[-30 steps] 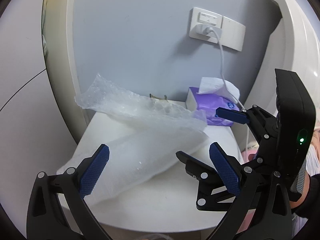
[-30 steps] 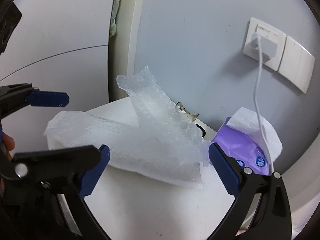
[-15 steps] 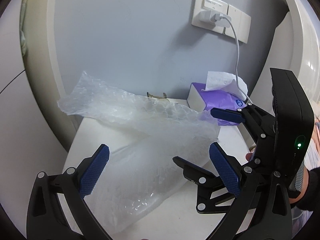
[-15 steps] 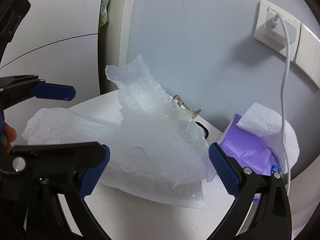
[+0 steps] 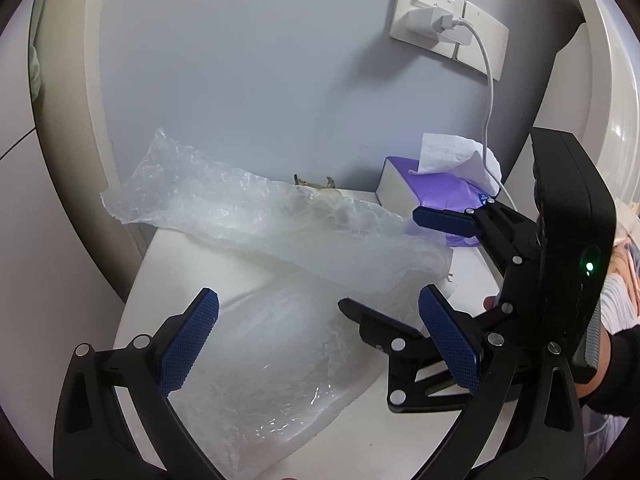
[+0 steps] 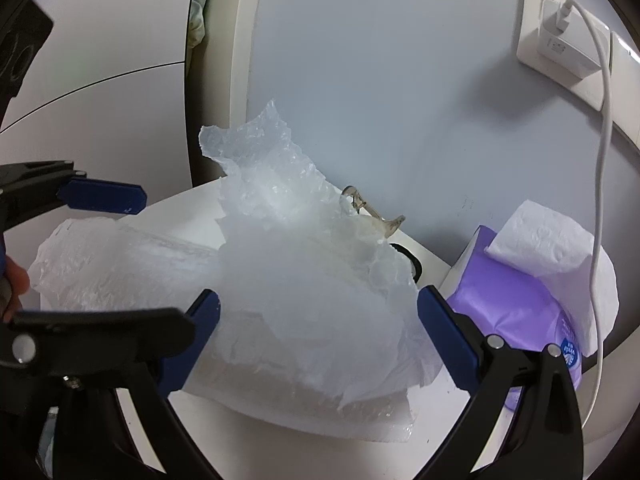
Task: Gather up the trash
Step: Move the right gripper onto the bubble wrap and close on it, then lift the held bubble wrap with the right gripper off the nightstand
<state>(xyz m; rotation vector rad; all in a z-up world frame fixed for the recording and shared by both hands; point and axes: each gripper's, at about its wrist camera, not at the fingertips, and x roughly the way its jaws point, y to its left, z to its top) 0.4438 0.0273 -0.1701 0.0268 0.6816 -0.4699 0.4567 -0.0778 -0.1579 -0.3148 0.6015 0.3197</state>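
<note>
Left claw (image 5: 318, 344) spread wide, blue pads apart, nothing between them but the near end of the bubble wrap (image 5: 280, 264) lying below on the white counter (image 5: 404, 412); contact with the wrap cannot be told. Right claw (image 6: 318, 336) also wide apart, pads either side of the wrap's crumpled right end, not clamped on it. In the left wrist view the right claw shows at right with one pad over the wrap's edge, other pad up near the tissue pack. Bubble wrap is a long clear crumpled sheet, folded over itself, spanning most of the counter, one corner sticking up against the grey wall (image 5: 248, 80). Purple tissue pack (image 6: 516, 312) sits at the counter's back right, just beside the wrap, one white tissue (image 6: 548, 240) pulled up out of its top slot. White charger cable (image 6: 602, 184) hangs from the wall socket (image 6: 560, 48) down past the tissue. Small clear plastic item (image 6: 372, 216) behind the wrap by the wall, partly hidden.
</note>
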